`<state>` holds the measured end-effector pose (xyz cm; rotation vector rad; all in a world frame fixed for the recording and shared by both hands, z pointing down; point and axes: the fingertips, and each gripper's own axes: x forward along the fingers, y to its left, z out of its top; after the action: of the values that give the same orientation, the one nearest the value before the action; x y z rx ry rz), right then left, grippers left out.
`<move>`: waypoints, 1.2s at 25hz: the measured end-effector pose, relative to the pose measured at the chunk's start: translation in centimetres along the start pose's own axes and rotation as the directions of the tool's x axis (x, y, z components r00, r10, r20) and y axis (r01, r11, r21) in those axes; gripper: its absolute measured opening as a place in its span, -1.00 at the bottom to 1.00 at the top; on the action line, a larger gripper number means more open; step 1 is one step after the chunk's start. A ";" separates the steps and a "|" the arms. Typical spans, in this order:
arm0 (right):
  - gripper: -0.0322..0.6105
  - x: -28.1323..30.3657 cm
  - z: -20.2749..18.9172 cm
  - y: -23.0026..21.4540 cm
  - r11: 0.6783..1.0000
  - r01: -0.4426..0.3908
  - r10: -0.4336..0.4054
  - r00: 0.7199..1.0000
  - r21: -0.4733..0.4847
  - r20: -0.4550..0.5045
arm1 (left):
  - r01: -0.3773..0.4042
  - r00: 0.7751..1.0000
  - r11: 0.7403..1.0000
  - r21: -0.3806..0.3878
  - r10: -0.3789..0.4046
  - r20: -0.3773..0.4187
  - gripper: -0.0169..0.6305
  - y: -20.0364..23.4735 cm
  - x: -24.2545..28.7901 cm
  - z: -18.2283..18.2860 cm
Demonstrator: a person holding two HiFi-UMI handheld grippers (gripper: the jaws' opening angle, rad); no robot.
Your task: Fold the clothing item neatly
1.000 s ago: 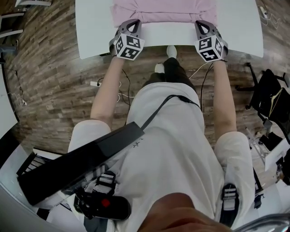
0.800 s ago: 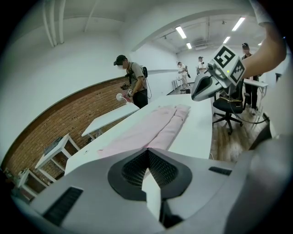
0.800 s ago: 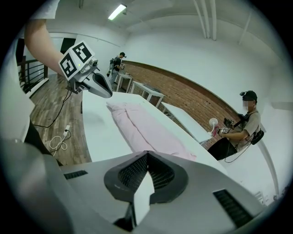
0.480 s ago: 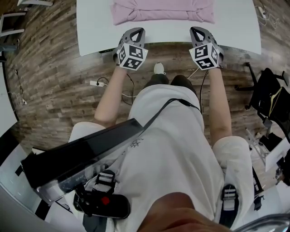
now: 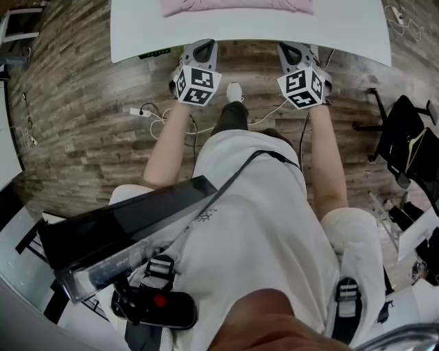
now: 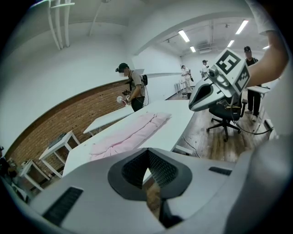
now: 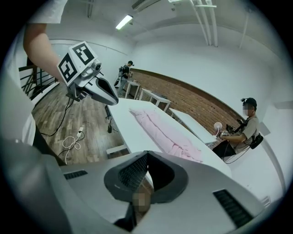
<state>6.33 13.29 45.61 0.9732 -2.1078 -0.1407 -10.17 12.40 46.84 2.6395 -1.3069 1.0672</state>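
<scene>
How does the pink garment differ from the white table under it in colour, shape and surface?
The pink garment is pale pink; the white table is plain white. The garment is a narrow strip; the table is much wider. The garment looks wrinkled; the table looks flat and smooth. Both are long and run the same way.

ahead of both tongs, the pink garment [image 5: 236, 5] is soft matt cloth, creased along its folds, on a smooth white worktop [image 5: 137, 31] with a faint sheen. the left tongs [image 5: 202, 46] and right tongs [image 5: 295, 46] have smooth matt grey plastic shells, and their inner pads [image 6: 162, 169] are dark and finely ribbed. beneath them the floor [image 5: 82, 123] is grained brown wood planking.
</scene>
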 end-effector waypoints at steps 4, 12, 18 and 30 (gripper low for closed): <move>-0.89 -3.5 -1.6 1.5 1.000 0.002 -0.002 1.000 0.003 0.014 | -0.012 1.000 1.000 -0.012 0.012 0.007 -0.94 -3.3 -2.4 0.2; -0.89 -11.1 -4.2 4.9 0.996 0.021 -0.028 0.996 0.085 0.079 | -0.043 0.998 0.996 -0.075 0.046 0.045 -0.94 -10.5 -7.3 0.7; -0.89 -16.0 -6.6 9.2 0.997 0.000 -0.009 0.994 0.083 0.106 | -0.063 0.996 0.994 -0.086 0.068 0.057 -0.94 -16.0 -11.7 0.5; -0.89 -23.2 -6.9 12.0 0.988 -0.031 0.002 0.982 0.150 0.191 | -0.143 0.984 0.972 -0.184 0.159 0.076 -0.94 -20.3 -20.3 1.2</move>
<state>13.10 39.01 40.72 1.0683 -2.3294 -0.0668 -3.64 39.45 39.80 2.5172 -1.5628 0.8084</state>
